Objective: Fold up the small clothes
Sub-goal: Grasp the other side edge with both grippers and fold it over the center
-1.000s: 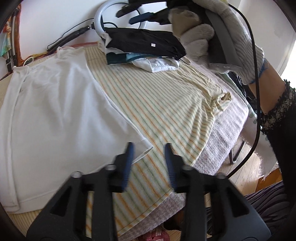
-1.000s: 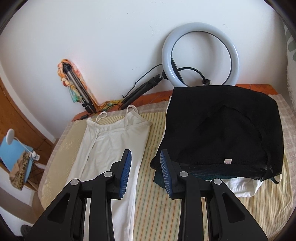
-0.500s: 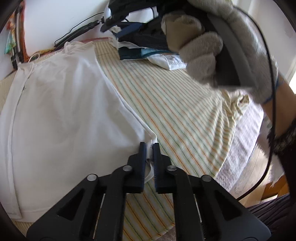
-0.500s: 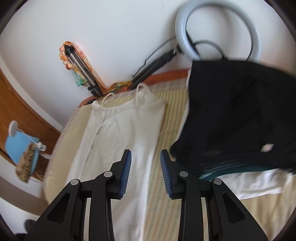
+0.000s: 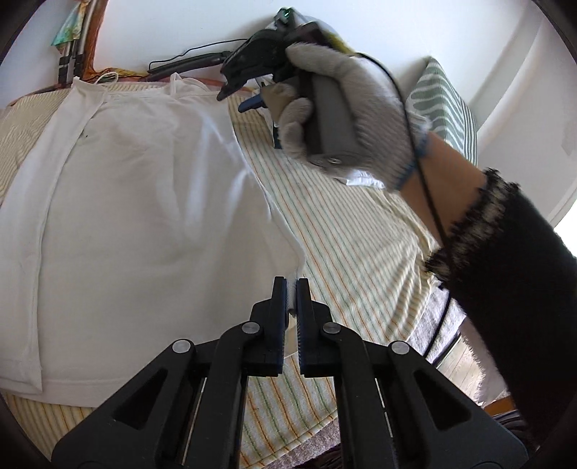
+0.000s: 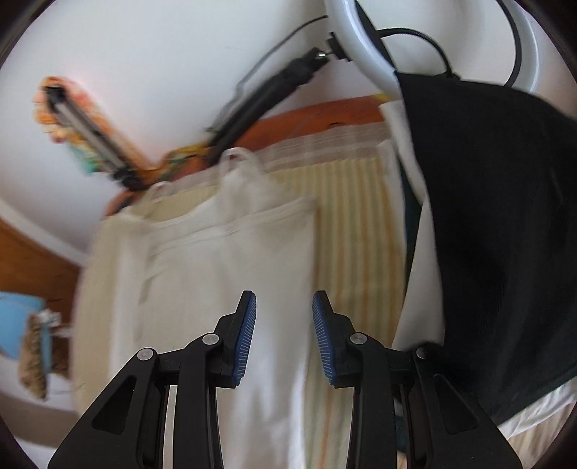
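A white wall (image 5: 360, 32) backs a bench covered by a striped cloth (image 5: 346, 231) of yellow, green and orange lines. A white camisole (image 5: 144, 216) is spread flat on the cloth, its thin straps at 12 o'clock toward the wall and its hem at 6 o'clock. The left claw (image 5: 291, 285) is seen closed on the camisole's lower corner at its 3 o'clock edge, and the pinched fabric is drawn up into a ridge running away from the fingers. At 1 o'clock in the left wrist view, the right claw (image 5: 239, 97) is held above the camisole's top edge by a gloved hand (image 5: 342, 119). In the blurred right wrist view, the right claw (image 6: 284, 317) is shown with its blue pads apart over the camisole (image 6: 223, 281). A pile of dark clothes (image 6: 505, 234) lies at 3 o'clock, and a ring light (image 6: 364, 54) stands at 1 o'clock.
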Motion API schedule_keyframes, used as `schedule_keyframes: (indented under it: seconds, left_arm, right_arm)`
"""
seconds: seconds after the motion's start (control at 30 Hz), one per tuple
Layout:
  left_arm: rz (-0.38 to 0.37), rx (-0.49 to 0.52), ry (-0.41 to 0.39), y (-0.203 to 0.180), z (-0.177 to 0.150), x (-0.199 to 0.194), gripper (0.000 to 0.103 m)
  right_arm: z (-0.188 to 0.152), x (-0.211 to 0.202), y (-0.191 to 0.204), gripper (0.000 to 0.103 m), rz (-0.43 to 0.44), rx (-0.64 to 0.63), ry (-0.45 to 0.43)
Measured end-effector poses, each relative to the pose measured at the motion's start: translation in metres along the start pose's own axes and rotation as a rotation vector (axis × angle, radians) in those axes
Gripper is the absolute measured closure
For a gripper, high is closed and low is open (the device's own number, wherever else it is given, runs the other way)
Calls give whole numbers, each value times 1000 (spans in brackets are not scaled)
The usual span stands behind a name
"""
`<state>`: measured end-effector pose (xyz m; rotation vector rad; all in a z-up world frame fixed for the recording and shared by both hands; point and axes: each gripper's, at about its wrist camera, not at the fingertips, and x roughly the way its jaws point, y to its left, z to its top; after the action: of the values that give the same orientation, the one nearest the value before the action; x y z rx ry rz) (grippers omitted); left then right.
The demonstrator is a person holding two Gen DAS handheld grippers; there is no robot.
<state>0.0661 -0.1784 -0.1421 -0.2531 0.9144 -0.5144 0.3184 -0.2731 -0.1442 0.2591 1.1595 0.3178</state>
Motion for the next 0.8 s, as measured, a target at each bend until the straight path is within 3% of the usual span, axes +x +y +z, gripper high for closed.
schedule_keyframes:
  seconds: [0.27, 0.3, 0.33, 0.37, 0.57, 0.8]
  left_arm:
    - [-17, -34, -18, 9, 0, -6, 100]
    - [-19, -43, -21, 11, 0, -7, 100]
    - [-21, -56, -24, 14, 1, -9, 100]
    - [-23, -65, -27, 16, 0, -10, 100]
    - [-25, -110, -40, 27, -8, -22, 100]
    - [-7, -216, -46, 53, -17, -39, 100]
  right_arm:
    - [14, 33, 3, 73, -62, -19, 0]
    - [15, 32, 4, 77, -71, -31, -14]
    - [17, 33, 6, 96, -77, -42, -11]
    - [17, 31, 7, 101, -80, -46, -12]
    - [21, 11, 23, 101, -110, -104, -61]
    - [21, 5, 78, 102, -113, -217, -80]
